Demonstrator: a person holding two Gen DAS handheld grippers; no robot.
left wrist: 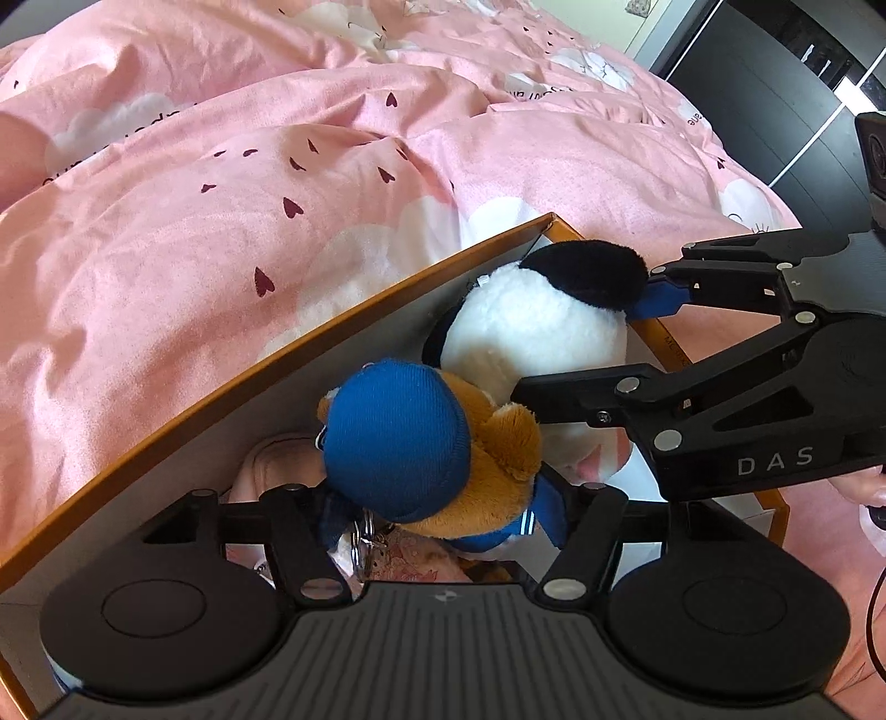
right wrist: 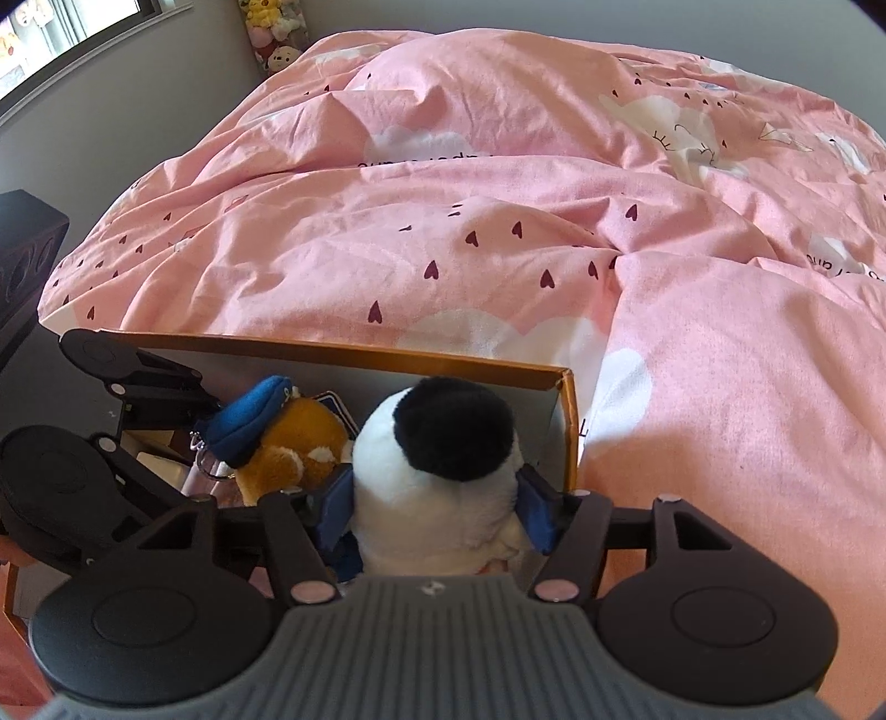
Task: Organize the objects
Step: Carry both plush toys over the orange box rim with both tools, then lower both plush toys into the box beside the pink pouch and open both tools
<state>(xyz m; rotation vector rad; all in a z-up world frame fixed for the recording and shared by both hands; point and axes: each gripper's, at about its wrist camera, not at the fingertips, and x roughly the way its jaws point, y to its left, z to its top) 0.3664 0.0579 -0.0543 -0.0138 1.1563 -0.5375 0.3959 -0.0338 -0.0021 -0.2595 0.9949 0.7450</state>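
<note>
A brown plush with a blue cap [left wrist: 398,437] lies in an orange-rimmed cardboard box [left wrist: 332,327] on the bed. My left gripper [left wrist: 443,520] straddles it with the jaws wide and the blue pads beside it, not visibly pressing. A white plush with a black ear [right wrist: 432,476] stands upright at the box's right end [right wrist: 570,421]. The blue pads of my right gripper [right wrist: 437,509] press on both its sides. In the left wrist view the right gripper [left wrist: 587,354] reaches in from the right onto the white plush [left wrist: 531,332]. A keyring [left wrist: 362,543] hangs off the brown plush.
A rumpled pink duvet [right wrist: 498,221] with hearts and clouds covers the bed around the box. A pink item [left wrist: 277,465] lies on the box floor. A dark speaker [right wrist: 22,249] stands at the left and dark furniture [left wrist: 775,83] beyond the bed. Several plush toys [right wrist: 277,33] sit by the wall.
</note>
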